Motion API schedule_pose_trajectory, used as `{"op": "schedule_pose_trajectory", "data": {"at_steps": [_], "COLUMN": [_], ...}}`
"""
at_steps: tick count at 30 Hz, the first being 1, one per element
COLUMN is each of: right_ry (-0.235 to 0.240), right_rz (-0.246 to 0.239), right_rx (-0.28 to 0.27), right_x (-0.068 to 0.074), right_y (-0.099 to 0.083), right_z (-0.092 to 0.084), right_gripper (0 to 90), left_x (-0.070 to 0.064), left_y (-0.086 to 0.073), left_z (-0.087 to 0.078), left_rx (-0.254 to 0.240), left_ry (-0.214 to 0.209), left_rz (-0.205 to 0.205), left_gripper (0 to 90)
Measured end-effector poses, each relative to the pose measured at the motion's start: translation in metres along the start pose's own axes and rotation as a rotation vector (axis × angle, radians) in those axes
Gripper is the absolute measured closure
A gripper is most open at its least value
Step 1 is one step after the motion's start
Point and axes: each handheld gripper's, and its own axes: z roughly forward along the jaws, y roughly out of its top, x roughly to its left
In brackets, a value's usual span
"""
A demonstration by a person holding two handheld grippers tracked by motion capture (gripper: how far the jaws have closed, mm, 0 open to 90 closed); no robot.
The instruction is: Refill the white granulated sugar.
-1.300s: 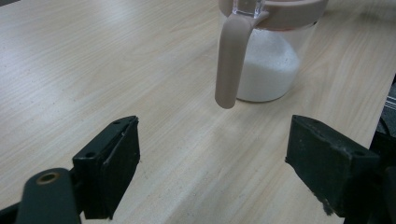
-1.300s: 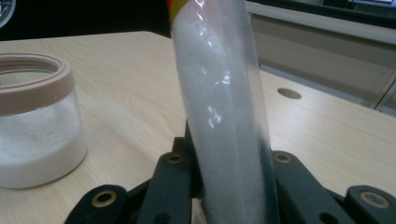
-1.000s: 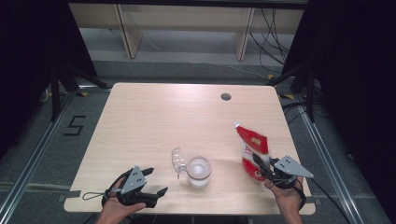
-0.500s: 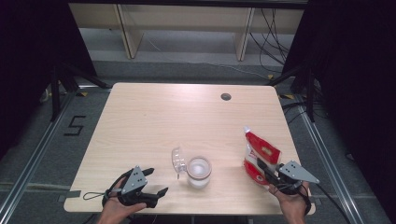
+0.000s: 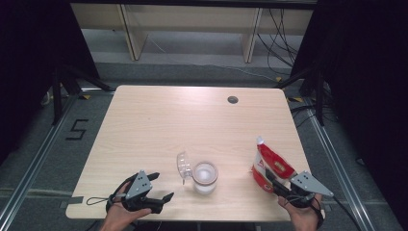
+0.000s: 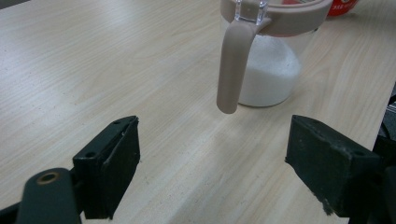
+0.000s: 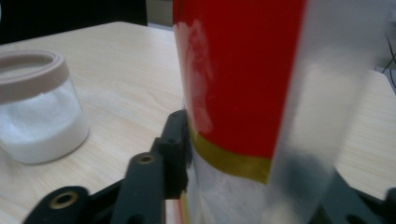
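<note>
A red and white pouch point(image 5: 270, 163) stands upright near the table's right front corner. My right gripper point(image 5: 270, 181) reaches it from the near side, and its jaws have just been opening. The pouch point(image 7: 243, 79) is still between them. The left pad sits close against it and the right pad is hidden behind it. A clear jar point(image 5: 204, 177) of white powder stands at the front middle with its lid point(image 5: 183, 166) flipped open to the left. My left gripper point(image 5: 162, 186) rests open on the table, pointing at the jar point(image 6: 268, 70), nothing between its fingers point(image 6: 112, 163).
The wooden table point(image 5: 192, 120) has a round cable hole point(image 5: 233, 99) at the back right. Its right edge lies close to the pouch. Black curtains, metal frame legs and cables surround the table on the floor.
The pouch has shifted slightly right and toward the near edge, from tilted to upright. The right gripper followed it and its jaws have spread. The left gripper has stayed put.
</note>
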Motion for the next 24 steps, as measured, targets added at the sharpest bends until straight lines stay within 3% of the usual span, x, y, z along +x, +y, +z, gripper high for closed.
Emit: {"op": "schedule_pose_trajectory", "data": {"at_steps": [2, 3, 4, 5, 6, 7, 10, 11, 12, 14, 17, 20, 23, 24], "right_ry": [-0.039, -0.034, -0.045, -0.048, -0.050, -0.057, -0.067, -0.058, -0.077, -0.084, -0.095, -0.115, -0.132, -0.126], "right_rz": [0.024, 0.033, 0.007, 0.026, 0.022, 0.019, 0.047, 0.034, 0.019, 0.001, 0.011, 0.007, -0.013, 0.001], "right_rx": [-0.023, 0.000, -0.006, 0.009, 0.018, 0.013, 0.032, 0.041, 0.013, 0.013, 0.049, 0.050, 0.054, 0.071], "right_x": [0.004, 0.006, 0.006, 0.010, 0.011, 0.012, 0.015, 0.014, 0.013, 0.011, 0.011, 0.010, 0.008, 0.009], "right_y": [0.001, 0.001, 0.000, -0.001, -0.001, -0.002, -0.002, -0.002, -0.002, -0.002, -0.004, -0.004, -0.006, -0.007], "right_z": [-0.007, -0.011, -0.012, -0.014, -0.016, -0.017, -0.021, -0.022, -0.023, -0.025, -0.024, -0.026, -0.029, -0.030], "right_gripper": [50.7, 45.9, 44.4, 42.7, 41.4, 40.5, 38.1, 37.7, 37.5, 36.9, 35.8, 35.2, 33.9, 33.7], "left_x": [0.000, 0.000, 0.000, 0.002, 0.002, 0.001, 0.000, 0.000, 0.000, 0.000, 0.001, 0.001, 0.000, 0.000], "left_y": [0.000, 0.000, 0.001, 0.001, 0.001, 0.000, 0.001, 0.001, 0.000, 0.000, 0.001, 0.003, 0.002, 0.002], "left_z": [0.000, 0.000, -0.001, 0.000, 0.000, 0.000, 0.000, 0.000, 0.001, 0.001, 0.002, 0.003, 0.003, 0.003], "left_rx": [-0.006, -0.005, -0.001, -0.002, -0.003, -0.006, -0.005, -0.006, -0.008, 0.005, 0.008, 0.007, 0.013, 0.007], "left_ry": [0.002, 0.003, 0.009, 0.002, 0.005, 0.005, 0.007, 0.007, 0.001, -0.001, -0.006, -0.013, -0.006, -0.009], "left_rz": [-0.005, -0.008, -0.001, 0.026, 0.023, -0.009, -0.015, -0.017, -0.019, -0.020, -0.027, 0.007, -0.018, -0.012], "left_gripper": [17.1, 17.1, 17.1, 17.1, 17.1, 17.1, 17.1, 17.1, 17.1, 17.1, 17.1, 17.1, 17.1, 17.1]}}
